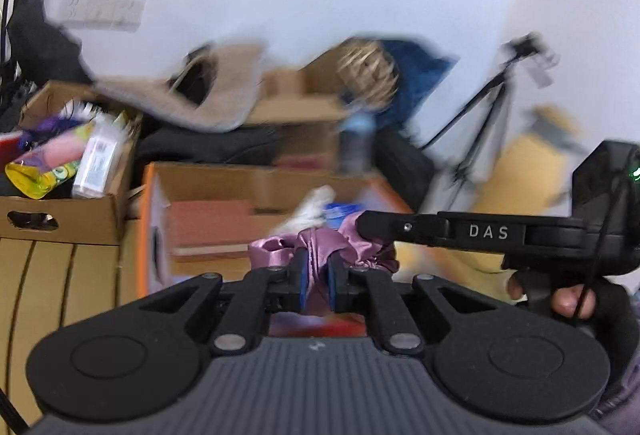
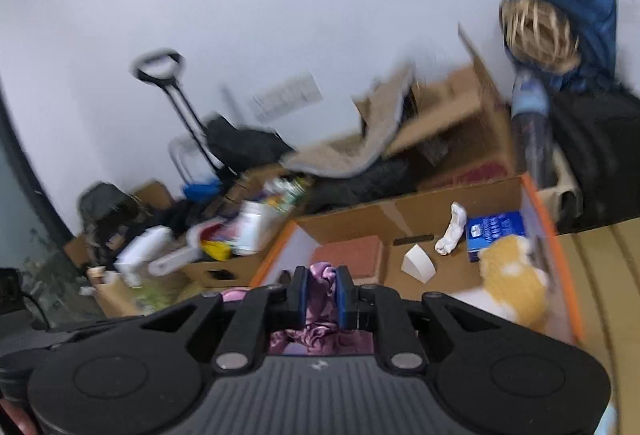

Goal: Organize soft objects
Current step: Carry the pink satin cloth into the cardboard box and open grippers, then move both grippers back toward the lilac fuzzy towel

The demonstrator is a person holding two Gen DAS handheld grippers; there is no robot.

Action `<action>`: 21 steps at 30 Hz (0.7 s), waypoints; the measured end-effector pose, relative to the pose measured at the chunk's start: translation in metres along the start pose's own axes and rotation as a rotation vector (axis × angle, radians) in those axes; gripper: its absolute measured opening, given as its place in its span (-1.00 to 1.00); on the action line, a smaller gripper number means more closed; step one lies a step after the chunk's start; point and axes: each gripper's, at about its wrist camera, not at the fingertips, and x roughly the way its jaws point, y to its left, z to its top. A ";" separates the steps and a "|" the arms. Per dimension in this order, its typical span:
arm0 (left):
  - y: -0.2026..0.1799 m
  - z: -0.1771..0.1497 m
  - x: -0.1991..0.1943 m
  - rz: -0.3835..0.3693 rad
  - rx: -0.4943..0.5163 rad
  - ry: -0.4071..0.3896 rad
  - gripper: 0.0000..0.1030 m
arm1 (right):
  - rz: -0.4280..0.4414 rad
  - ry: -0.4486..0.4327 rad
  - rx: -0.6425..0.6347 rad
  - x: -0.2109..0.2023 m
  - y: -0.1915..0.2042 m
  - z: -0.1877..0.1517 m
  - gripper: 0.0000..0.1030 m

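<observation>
A shiny purple satin cloth [image 1: 320, 247] is bunched between both grippers. In the left wrist view my left gripper [image 1: 318, 277] is shut on it, blue pads pressing the fabric. My right gripper [image 1: 362, 229] reaches in from the right, its tip on the same cloth. The right wrist view shows my right gripper [image 2: 322, 289] shut on the purple cloth [image 2: 322, 275], more of which hangs below the pads. Ahead lies an open cardboard box with an orange rim [image 2: 536, 203]. It holds a yellow-and-white plush toy [image 2: 516, 275], a white sock [image 2: 454, 231] and a blue carton [image 2: 494, 231].
A second cardboard box [image 1: 60, 211] with packets and bottles stands at the left. Behind the boxes are a beige mat [image 1: 224, 87], dark bags, a water bottle [image 1: 356, 143] and a tripod [image 1: 484, 115] by the white wall. A gloved hand [image 1: 568, 299] holds the right gripper. Both views are motion-blurred.
</observation>
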 end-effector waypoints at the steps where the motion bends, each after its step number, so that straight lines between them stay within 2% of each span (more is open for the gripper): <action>1: 0.011 0.007 0.020 0.024 0.005 0.028 -0.80 | -0.035 0.022 0.007 0.024 -0.005 0.003 -0.73; 4: 0.043 0.012 0.068 0.156 -0.005 0.102 -0.76 | -0.099 0.146 0.009 0.089 -0.014 0.004 -0.63; 5: 0.050 0.011 0.079 0.182 0.000 0.141 -0.75 | -0.113 0.174 0.002 0.100 -0.012 0.001 -0.55; 6: 0.054 0.010 0.083 0.192 0.011 0.146 -0.74 | -0.117 0.209 -0.012 0.110 -0.010 -0.001 -0.52; 7: 0.058 0.007 0.083 0.190 0.013 0.130 -0.64 | -0.117 0.229 -0.032 0.115 -0.008 -0.005 -0.47; 8: 0.060 0.005 0.081 0.175 0.013 0.124 -0.38 | -0.112 0.221 -0.045 0.116 -0.006 -0.006 -0.42; 10: 0.061 0.004 0.076 0.156 0.025 0.117 -0.08 | -0.096 0.209 -0.061 0.114 -0.005 -0.006 -0.31; 12: 0.056 0.005 0.068 0.171 0.042 0.098 -0.07 | -0.093 0.203 -0.052 0.107 -0.006 -0.003 -0.14; 14: 0.052 0.011 0.055 0.173 0.042 0.083 -0.05 | -0.102 0.183 -0.053 0.093 -0.004 0.002 -0.13; 17: 0.043 0.018 0.028 0.172 0.031 0.045 0.02 | -0.105 0.153 -0.079 0.061 0.001 0.009 0.01; 21: 0.022 0.020 -0.022 0.177 0.060 0.020 0.02 | -0.139 0.111 -0.163 -0.002 0.015 0.012 0.03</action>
